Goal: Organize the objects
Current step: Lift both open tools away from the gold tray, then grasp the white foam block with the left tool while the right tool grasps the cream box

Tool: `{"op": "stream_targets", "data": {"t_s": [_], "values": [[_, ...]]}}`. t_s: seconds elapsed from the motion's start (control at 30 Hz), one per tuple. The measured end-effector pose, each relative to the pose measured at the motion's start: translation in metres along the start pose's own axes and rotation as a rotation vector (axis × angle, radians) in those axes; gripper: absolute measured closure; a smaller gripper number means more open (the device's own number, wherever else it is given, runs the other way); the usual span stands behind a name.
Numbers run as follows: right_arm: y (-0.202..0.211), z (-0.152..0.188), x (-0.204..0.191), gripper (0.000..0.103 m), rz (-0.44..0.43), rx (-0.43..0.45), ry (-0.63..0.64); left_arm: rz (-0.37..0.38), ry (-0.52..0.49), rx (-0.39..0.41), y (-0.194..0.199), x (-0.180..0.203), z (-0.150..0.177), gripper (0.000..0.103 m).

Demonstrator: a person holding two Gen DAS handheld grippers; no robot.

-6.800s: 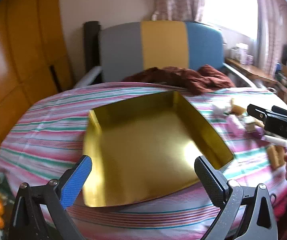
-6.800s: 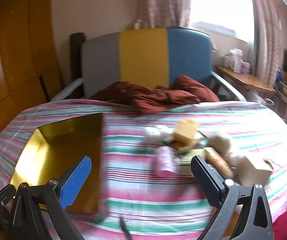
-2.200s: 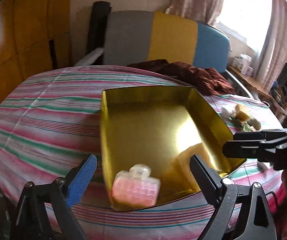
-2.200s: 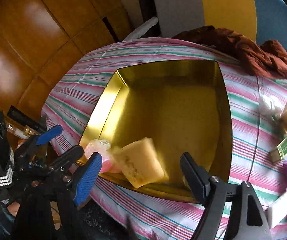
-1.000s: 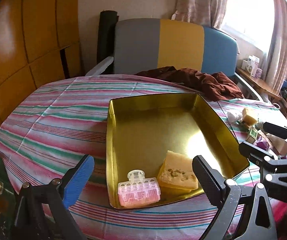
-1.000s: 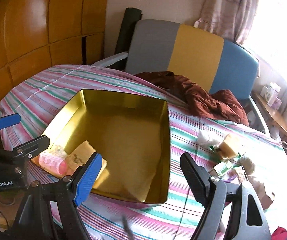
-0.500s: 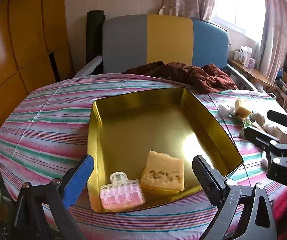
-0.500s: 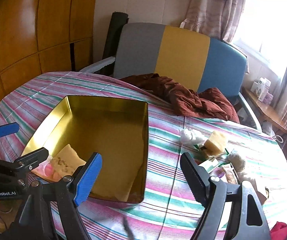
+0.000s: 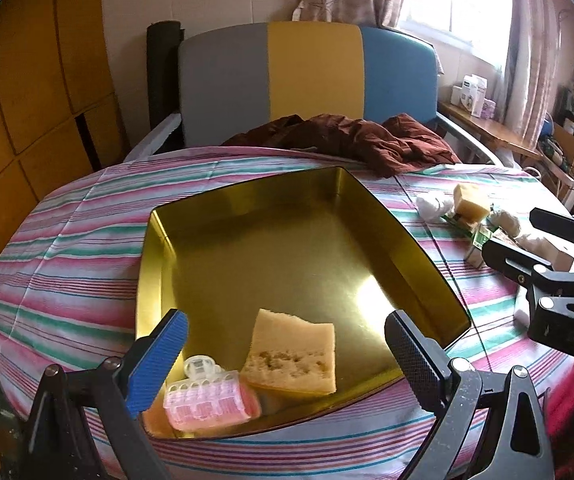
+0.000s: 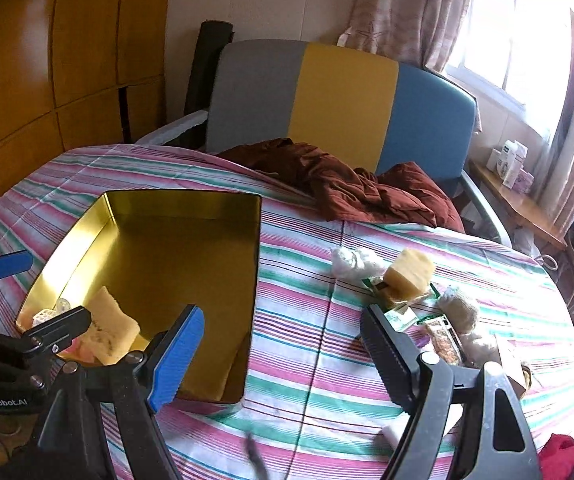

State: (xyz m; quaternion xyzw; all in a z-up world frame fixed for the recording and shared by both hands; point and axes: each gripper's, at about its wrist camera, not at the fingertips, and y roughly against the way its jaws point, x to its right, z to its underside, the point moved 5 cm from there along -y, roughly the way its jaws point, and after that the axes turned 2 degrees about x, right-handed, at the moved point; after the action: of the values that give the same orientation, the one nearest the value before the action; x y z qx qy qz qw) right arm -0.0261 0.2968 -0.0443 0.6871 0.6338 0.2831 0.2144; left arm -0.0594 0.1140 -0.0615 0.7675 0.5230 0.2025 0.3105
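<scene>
moved: right gripper (image 10: 281, 346) has swung from the gold tray (image 10: 255, 280) toward the tabletop clutter | right gripper: spread, empty | left gripper (image 9: 285, 350): spread, empty, over tray's near end | sponge (image 9: 293, 354) and pink curler (image 9: 211, 404): in tray, between left fingers

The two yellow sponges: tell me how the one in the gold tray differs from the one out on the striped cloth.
The sponge in the tray lies flat on the gold tray floor beside a pink hair roller; the sponge on the cloth sits propped on the clutter pile. The tray one looks a broad thin slab; the other looks a chunkier block. Both are pale yellow.
</scene>
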Motion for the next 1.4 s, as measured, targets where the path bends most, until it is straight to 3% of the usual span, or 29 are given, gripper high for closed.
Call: {"op": "stream_targets", "data": {"t_s": [0.43,0.67,0.97,1.13,1.4], "values": [[-0.008,0.006,0.020,0.021,0.018,-0.017,-0.018,0.019,-0.035,-0.012,-0.009,0.017,-0.004,0.004],[-0.012,0.018,0.085,0.021,0.090,-0.066,-0.124,0.071,-0.092,-0.008,-0.015,0.044,-0.014,0.004],[-0.014,0.070,0.236,0.021,0.265,-0.200,-0.450,0.237,-0.240,-0.004,-0.022,0.120,-0.024,0.004],[-0.035,0.102,0.279,0.021,0.183,-0.323,-0.695,0.376,-0.360,-0.033,-0.028,0.182,-0.021,0.004],[-0.054,0.120,0.294,0.021,0.093,-0.317,-0.884,0.539,-0.536,-0.070,-0.044,0.260,-0.002,0.004]]}}
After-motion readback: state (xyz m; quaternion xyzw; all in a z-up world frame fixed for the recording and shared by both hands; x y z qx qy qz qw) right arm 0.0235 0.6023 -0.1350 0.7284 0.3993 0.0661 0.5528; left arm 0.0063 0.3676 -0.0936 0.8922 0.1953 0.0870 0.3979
